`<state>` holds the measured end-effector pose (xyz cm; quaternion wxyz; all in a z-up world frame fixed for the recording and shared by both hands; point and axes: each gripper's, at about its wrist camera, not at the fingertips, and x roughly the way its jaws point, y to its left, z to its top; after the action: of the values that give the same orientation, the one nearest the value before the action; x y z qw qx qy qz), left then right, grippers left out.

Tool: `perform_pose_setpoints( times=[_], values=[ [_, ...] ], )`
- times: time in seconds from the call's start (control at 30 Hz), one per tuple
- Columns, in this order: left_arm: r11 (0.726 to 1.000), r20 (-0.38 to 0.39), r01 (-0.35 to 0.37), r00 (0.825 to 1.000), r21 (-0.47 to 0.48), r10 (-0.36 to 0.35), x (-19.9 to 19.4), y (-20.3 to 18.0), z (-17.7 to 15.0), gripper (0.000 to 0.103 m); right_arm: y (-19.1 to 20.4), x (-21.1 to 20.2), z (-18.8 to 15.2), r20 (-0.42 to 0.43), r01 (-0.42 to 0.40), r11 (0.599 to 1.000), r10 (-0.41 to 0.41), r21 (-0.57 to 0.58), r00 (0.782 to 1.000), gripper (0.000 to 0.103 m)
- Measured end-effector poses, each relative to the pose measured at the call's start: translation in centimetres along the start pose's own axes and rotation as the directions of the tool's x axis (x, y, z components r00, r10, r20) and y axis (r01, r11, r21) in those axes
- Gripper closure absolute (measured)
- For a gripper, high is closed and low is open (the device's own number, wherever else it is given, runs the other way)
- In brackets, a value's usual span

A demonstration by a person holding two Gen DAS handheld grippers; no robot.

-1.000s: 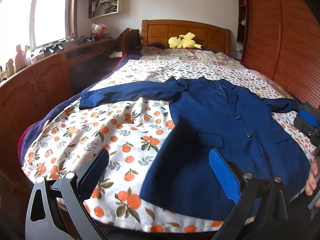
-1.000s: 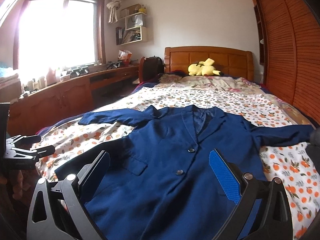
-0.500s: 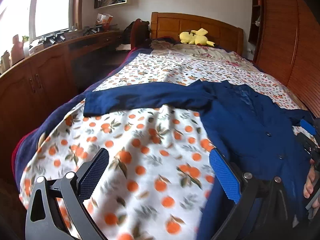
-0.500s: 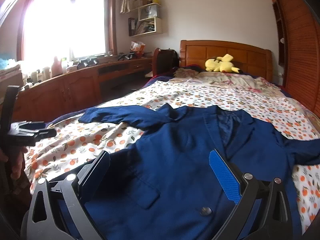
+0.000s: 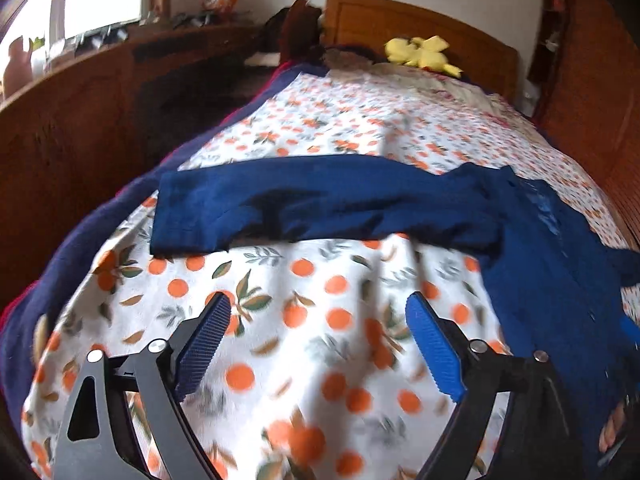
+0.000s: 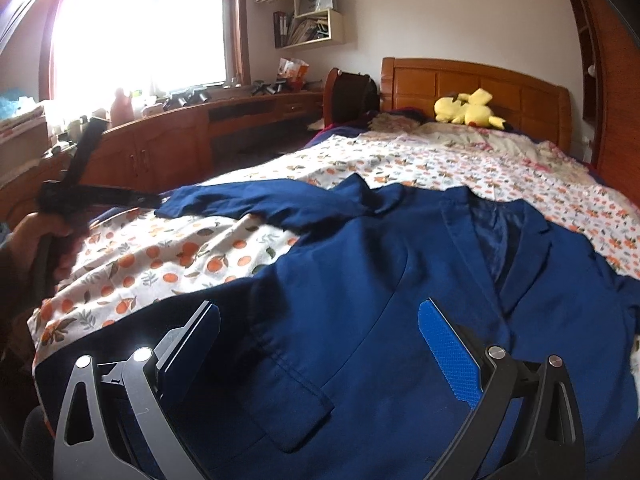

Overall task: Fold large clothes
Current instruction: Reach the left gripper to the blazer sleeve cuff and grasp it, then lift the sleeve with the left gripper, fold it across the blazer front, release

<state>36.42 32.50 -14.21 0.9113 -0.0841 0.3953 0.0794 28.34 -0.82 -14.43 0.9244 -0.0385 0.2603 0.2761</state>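
The left gripper (image 5: 316, 344) is narrowing its jaws over bare orange-print bedspread (image 5: 280, 360), gripping nothing; the right gripper (image 6: 320, 344) is hovering wide above the navy blazer (image 6: 360, 300) lying flat, front up, on the bed. Soft but structured, moderately heavy cloth; the outstretched sleeve's cuff (image 5: 180, 212) is looking like the best pinch.

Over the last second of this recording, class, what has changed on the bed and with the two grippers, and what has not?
The left gripper swung off the jacket body toward its outstretched sleeve; its jaws are closing, with nothing between them. The right gripper came lower and closer over the navy jacket, open and empty. The jacket stays flat on the orange-print bedspread; the yellow plush toy is unmoved.
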Motion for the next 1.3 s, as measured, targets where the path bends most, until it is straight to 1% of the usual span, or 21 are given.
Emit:
perform_pose_setpoints(
  times=[0.1,0.17,0.27,0.33,0.37,0.43,0.47,0.5,0.57,0.67,0.73,0.8,0.83,0.9,0.93,0.97,1.0,1.1,1.13,1.27,1.3],
  values=[
    [0.999,-0.037,-0.036,0.999,-0.039,0.035,3.1,1.2,1.2,0.021,-0.4,-0.1,-0.3,0.012,-0.009,1.000,0.009,0.020,1.000,0.007],
    [0.997,-0.053,-0.045,0.998,-0.064,0.042,4.9,1.9,2.1,0.021,-0.4,-0.2,-0.3,0.015,-0.012,1.000,0.012,0.024,1.000,0.007],
    [0.994,-0.083,-0.073,0.994,-0.084,0.066,7.4,2.8,3.5,0.026,-0.4,-0.2,-0.4,0.020,-0.009,1.000,0.008,0.026,1.000,0.007],
    [0.990,-0.098,-0.082,0.993,-0.111,0.071,8.9,3.4,4.3,0.028,-0.4,-0.1,-0.3,0.016,-0.011,0.999,0.011,0.031,1.000,0.007],
    [0.987,-0.107,-0.079,0.992,-0.143,0.064,9.6,4.0,4.8,0.030,-0.5,-0.1,-0.3,0.014,-0.013,0.999,0.012,0.036,1.000,0.007],
    [0.976,-0.119,-0.064,0.992,-0.210,0.040,10.6,4.9,5.4,0.034,-0.7,0.0,-0.4,0.010,-0.016,0.999,0.015,0.047,1.000,0.007],
    [0.971,-0.121,-0.061,0.992,-0.230,0.033,11.0,5.2,5.5,0.037,-0.8,0.0,-0.4,0.009,-0.017,0.999,0.017,0.051,1.000,0.007],
    [0.967,-0.123,-0.061,0.992,-0.246,0.031,11.3,5.4,5.7,0.038,-0.9,0.0,-0.4,0.008,-0.019,0.998,0.019,0.054,1.000,0.007],
    [0.961,-0.126,-0.084,0.991,-0.263,0.052,11.6,5.5,6.0,0.039,-1.0,0.1,-0.5,0.009,-0.021,0.998,0.020,0.057,1.000,0.007],
    [0.955,-0.132,-0.090,0.990,-0.284,0.054,12.3,5.7,6.4,0.043,-1.2,0.0,-0.4,0.016,-0.017,0.998,0.016,0.059,1.000,0.007],
    [0.955,-0.146,-0.120,0.986,-0.271,0.082,12.6,5.7,6.5,0.052,-1.2,-0.2,-0.4,0.022,-0.018,0.998,0.017,0.060,1.000,0.007],
    [0.956,-0.165,-0.151,0.980,-0.251,0.111,13.0,5.6,6.7,0.069,-1.1,-0.1,-0.4,0.017,-0.018,0.998,0.017,0.058,1.000,0.007],
    [0.958,-0.171,-0.157,0.978,-0.242,0.117,13.2,5.6,6.8,0.072,-1.1,-0.1,-0.4,0.015,-0.018,0.998,0.017,0.056,1.000,0.007],
    [0.961,-0.172,-0.156,0.978,-0.229,0.117,13.1,5.5,7.0,0.084,-1.0,-0.2,-0.4,0.017,-0.017,0.998,0.016,0.053,1.000,0.007],
    [0.962,-0.170,-0.153,0.979,-0.225,0.116,13.0,5.3,7.2,0.087,-1.0,-0.1,-0.4,0.017,-0.016,0.999,0.015,0.051,1.000,0.007],
    [0.965,-0.168,-0.151,0.979,-0.213,0.116,12.8,5.0,7.4,0.095,-0.9,-0.1,-0.5,0.017,-0.016,0.999,0.015,0.049,1.000,0.007],
    [0.969,-0.166,-0.154,0.978,-0.194,0.123,12.6,4.7,7.6,0.100,-0.9,-0.1,-0.5,0.016,-0.015,0.999,0.015,0.047,1.000,0.007],
    [0.976,-0.130,-0.197,0.974,-0.094,0.184,11.0,2.4,8.7,0.101,-0.8,0.0,-0.5,0.012,-0.015,0.999,0.015,0.044,1.000,0.007],
    [0.978,-0.112,-0.198,0.976,-0.070,0.189,10.4,1.6,9.1,0.101,-0.8,0.0,-0.5,0.012,-0.015,0.999,0.014,0.044,1.000,0.007],
    [0.986,-0.034,-0.167,0.985,0.003,0.167,7.3,-2.2,10.9,0.101,-0.7,0.0,-0.6,0.013,-0.016,0.999,0.015,0.043,1.000,0.007],
    [0.988,-0.015,-0.150,0.989,0.023,0.150,6.5,-3.5,11.4,0.101,-0.7,-0.1,-0.6,0.014,-0.016,0.999,0.015,0.044,1.000,0.007]
  ],
)
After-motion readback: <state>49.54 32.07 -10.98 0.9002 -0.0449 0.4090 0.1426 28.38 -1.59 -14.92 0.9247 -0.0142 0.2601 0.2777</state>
